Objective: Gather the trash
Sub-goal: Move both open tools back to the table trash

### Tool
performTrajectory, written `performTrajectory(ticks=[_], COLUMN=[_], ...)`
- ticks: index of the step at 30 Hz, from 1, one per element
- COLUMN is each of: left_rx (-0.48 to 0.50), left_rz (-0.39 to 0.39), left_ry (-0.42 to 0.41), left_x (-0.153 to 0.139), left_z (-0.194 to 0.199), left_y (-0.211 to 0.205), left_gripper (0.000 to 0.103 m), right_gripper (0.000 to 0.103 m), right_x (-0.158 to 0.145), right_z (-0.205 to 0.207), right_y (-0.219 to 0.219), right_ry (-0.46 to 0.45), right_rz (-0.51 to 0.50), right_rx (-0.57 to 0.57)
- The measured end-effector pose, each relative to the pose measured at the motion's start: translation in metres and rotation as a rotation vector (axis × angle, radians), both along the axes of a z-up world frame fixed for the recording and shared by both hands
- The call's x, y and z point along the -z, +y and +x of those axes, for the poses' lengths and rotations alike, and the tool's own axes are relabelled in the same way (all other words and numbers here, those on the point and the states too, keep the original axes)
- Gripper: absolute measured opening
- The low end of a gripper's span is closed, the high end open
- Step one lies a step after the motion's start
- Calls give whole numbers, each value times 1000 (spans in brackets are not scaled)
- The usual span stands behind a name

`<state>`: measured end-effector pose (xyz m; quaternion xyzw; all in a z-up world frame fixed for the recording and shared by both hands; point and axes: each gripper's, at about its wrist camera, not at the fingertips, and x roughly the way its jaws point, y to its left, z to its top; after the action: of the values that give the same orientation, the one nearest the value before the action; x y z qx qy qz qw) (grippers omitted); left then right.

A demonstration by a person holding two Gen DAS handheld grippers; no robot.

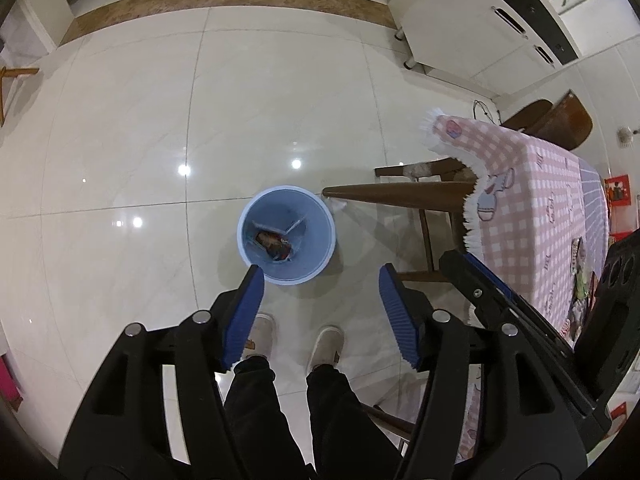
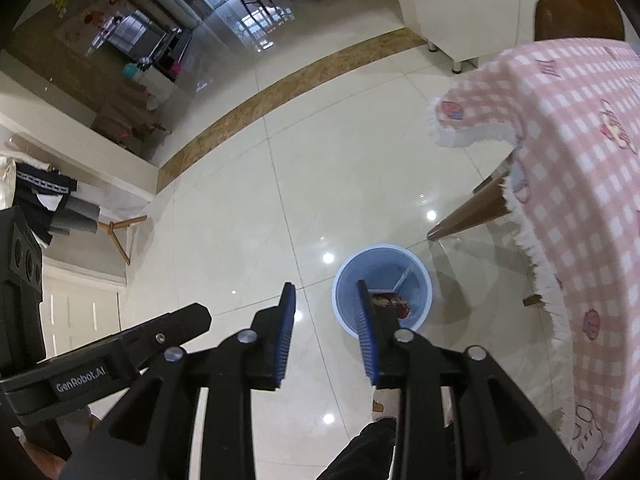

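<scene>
In the blue bin (image 1: 286,233) on the floor by the table leg (image 1: 396,191) lies the trash (image 1: 274,243). Judged: drop done; next, lift clear, head for the table (image 1: 532,216). Left gripper (image 1: 320,286) and right gripper (image 2: 324,304) point steeply down over the bin, both released, nothing held.

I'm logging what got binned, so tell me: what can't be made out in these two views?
- Trash in the blue bin: too small in the left wrist view to identify beyond a reddish-brown wrapper and a pale piece.
- Same contents in the right wrist view: partly covered by a finger of the right gripper.
- Tabletop under the pink checked cloth: items at its right edge are blocked by the other gripper's body.
</scene>
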<state>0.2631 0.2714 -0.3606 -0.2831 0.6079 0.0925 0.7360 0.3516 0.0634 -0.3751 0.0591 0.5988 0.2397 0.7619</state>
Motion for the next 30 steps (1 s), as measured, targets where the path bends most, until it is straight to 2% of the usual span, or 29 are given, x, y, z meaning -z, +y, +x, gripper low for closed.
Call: performTrajectory(ticks=[5, 8, 14, 19, 22, 25, 30], left_rx=[64, 123, 312, 476, 553, 601, 635], left_rz=[13, 14, -8, -32, -38, -38, -30], left_ry=[-38, -65, -121, -144, -144, -133, -114], left_x=[-19, -31, -51, -57, -55, -52, -45], left_z=[18, 32, 65, 86, 94, 100, 107], left_y=[-44, -80, -195, -295, -345, -380, -409], left_gripper=[61, 62, 63, 65, 65, 65, 66], right_gripper=[30, 30, 33, 34, 34, 34, 34], right_x=[-16, -33, -57, -70, -66, -49, -23], right_z=[1, 0, -7, -23, -31, -37, -32], right_y=[-42, -89, -198, -307, -364, -407, -440], right_ry=[-22, -55, -106, -153, -157, -115, -79], right_rz=[18, 21, 5, -47, -90, -107, -117], right_rx=[47, 102, 246, 431, 532, 605, 634])
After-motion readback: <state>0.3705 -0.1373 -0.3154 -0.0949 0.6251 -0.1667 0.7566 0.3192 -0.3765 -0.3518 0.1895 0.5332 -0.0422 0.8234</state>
